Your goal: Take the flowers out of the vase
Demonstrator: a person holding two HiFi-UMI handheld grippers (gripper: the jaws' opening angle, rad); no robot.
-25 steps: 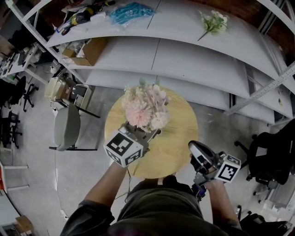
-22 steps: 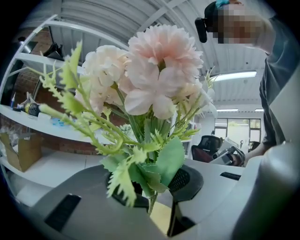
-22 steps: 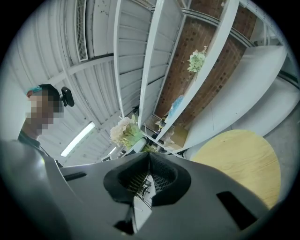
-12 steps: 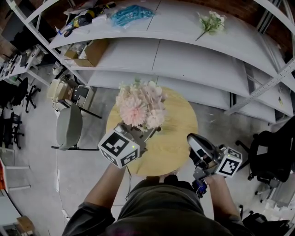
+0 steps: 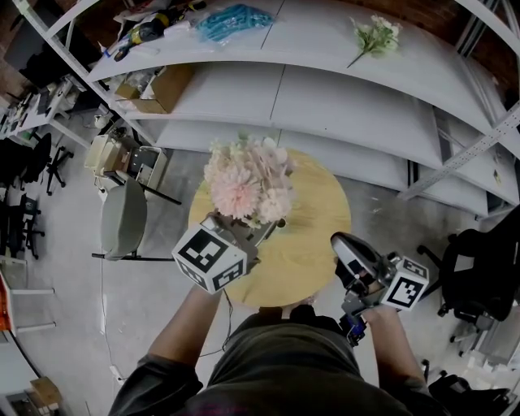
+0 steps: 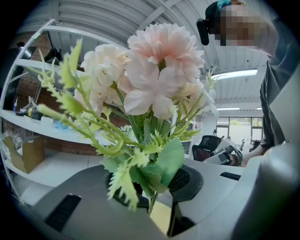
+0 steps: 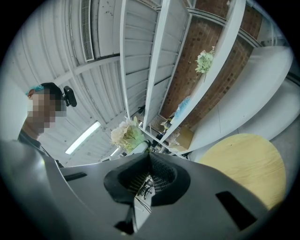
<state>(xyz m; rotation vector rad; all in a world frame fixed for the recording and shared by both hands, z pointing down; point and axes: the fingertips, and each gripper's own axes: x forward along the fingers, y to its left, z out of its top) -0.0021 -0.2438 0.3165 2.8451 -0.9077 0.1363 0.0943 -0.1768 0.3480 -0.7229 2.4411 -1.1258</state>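
Note:
A bouquet of pale pink and cream flowers (image 5: 244, 183) with green leaves (image 6: 154, 164) hangs above the round wooden table (image 5: 313, 244). My left gripper (image 5: 250, 233) is shut on its stems (image 6: 151, 199), just under the leaves, and the blooms (image 6: 159, 70) stand upright over the jaws. My right gripper (image 5: 343, 248) hovers at the table's right front edge, apart from the bouquet. Its pads (image 7: 161, 171) meet with nothing between them. The bouquet (image 7: 125, 134) shows small to its left. No vase shows in any view; the space under the flowers is hidden.
Long white curved shelves (image 5: 341, 106) run behind the table. A green and white flower sprig (image 5: 375, 36) lies on the upper shelf at the right, blue material (image 5: 231, 22) and a cardboard box (image 5: 158, 88) at the left. Office chairs (image 5: 122, 223) stand on the floor at both sides.
My left gripper has lifted the bouquet slightly and shifted it a little left, then held still. The right gripper has barely moved.

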